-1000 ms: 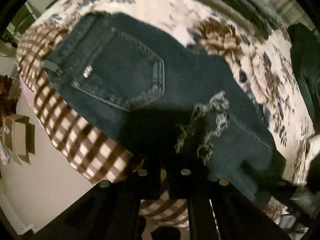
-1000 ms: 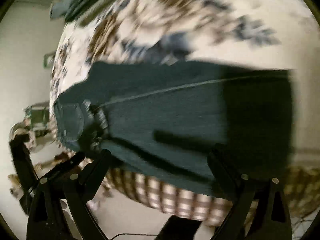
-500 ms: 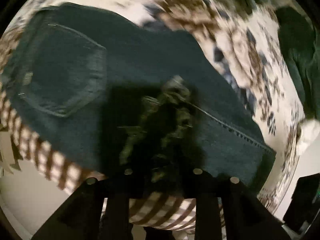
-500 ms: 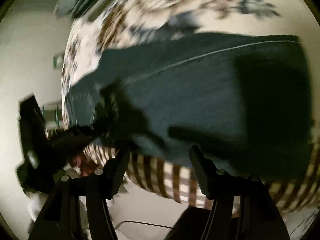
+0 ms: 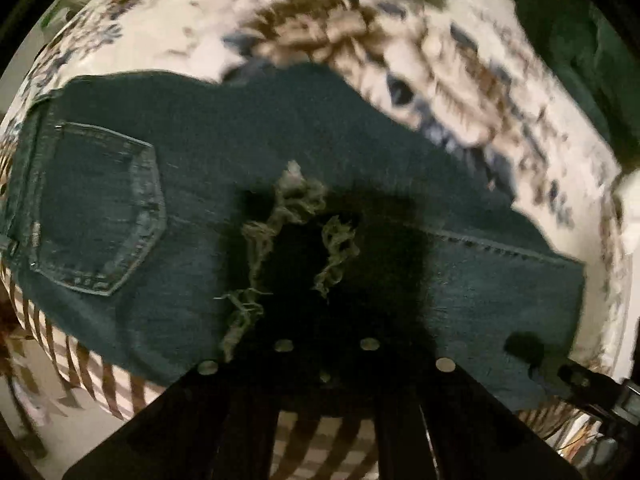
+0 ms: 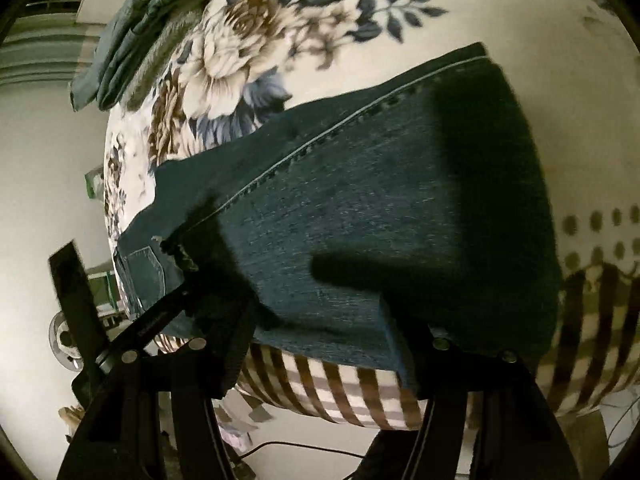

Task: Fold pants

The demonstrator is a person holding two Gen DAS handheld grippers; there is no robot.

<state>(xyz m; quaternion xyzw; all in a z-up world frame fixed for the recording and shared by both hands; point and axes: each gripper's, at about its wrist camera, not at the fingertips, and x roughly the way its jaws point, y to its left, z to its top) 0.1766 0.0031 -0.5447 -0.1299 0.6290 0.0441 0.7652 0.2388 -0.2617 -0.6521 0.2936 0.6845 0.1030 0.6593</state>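
Dark blue jeans point(image 5: 224, 184) lie folded on a floral bedspread, back pocket point(image 5: 100, 212) at the left, frayed hem ends point(image 5: 280, 240) lying across the middle. My left gripper point(image 5: 326, 344) hangs over the near edge of the jeans by the frayed ends; its fingertips are lost in shadow. In the right wrist view the jeans point(image 6: 360, 200) fill the centre. My right gripper point(image 6: 320, 344) is open, its jaws wide apart at the near edge of the denim. The left gripper point(image 6: 168, 316) shows at the left there.
The floral bedspread point(image 6: 248, 52) has a brown-checked border point(image 6: 340, 392) hanging over the near edge. Other folded dark clothes point(image 6: 132, 32) lie at the far side. A dark green garment point(image 5: 580, 52) lies at the far right. Floor and a cable point(image 6: 280, 448) lie below.
The left gripper has swung right along the jeans, so the pocket now sits at the far left. The right gripper has opened wider and drawn in closer to the denim's near edge.
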